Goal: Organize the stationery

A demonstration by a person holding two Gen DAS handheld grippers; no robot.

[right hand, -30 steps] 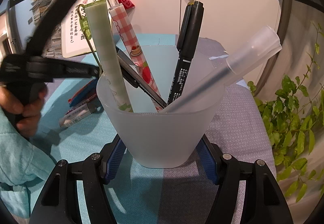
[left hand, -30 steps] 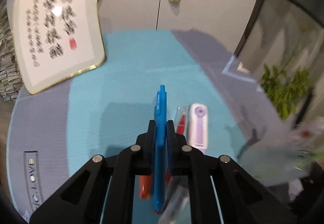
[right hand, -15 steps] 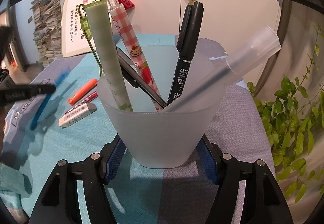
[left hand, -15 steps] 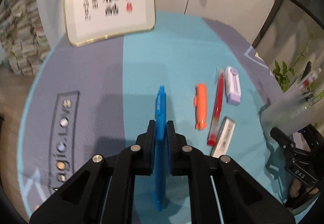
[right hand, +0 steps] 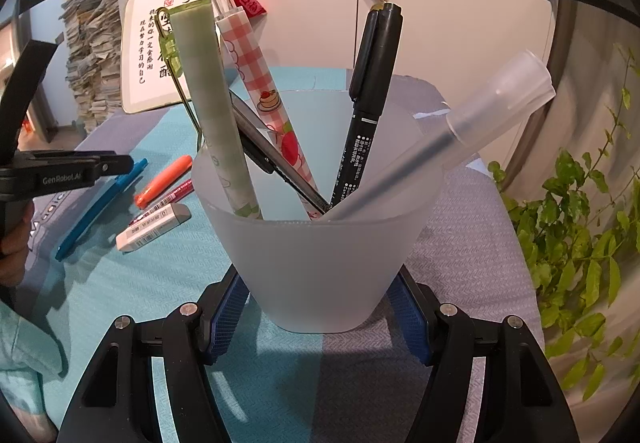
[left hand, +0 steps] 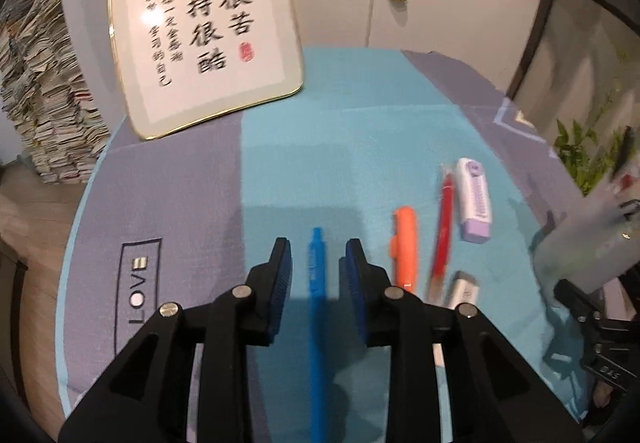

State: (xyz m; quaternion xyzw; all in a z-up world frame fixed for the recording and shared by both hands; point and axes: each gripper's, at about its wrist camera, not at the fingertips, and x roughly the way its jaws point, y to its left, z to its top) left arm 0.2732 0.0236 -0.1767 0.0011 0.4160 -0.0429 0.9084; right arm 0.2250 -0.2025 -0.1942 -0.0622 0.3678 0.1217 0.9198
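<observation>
Left gripper (left hand: 316, 263) jaws are opening around the blue pen (left hand: 317, 307), which lies on the teal cloth (left hand: 360, 147) untouched by either pad; right gripper (right hand: 318, 313) clamps the frosted cup (right hand: 320, 243), so it should lift clear without nudging the pen.

left tongs (left hand: 316, 251): matte black angular arms with triangular cut-outs, round silver screws at the joints, blue ribbed pads (left hand: 282, 275) on the inner faces
right tongs (right hand: 316, 317): the same black build, silver screws, blue ribbed pads (right hand: 226, 317)
marking: white lettering "GenRobot.AI" along the left tongs' side (seen from the right wrist view)
hand (right hand: 14, 243): wrapped on a black handle
sleeve (right hand: 24, 355): light teal fabric
</observation>
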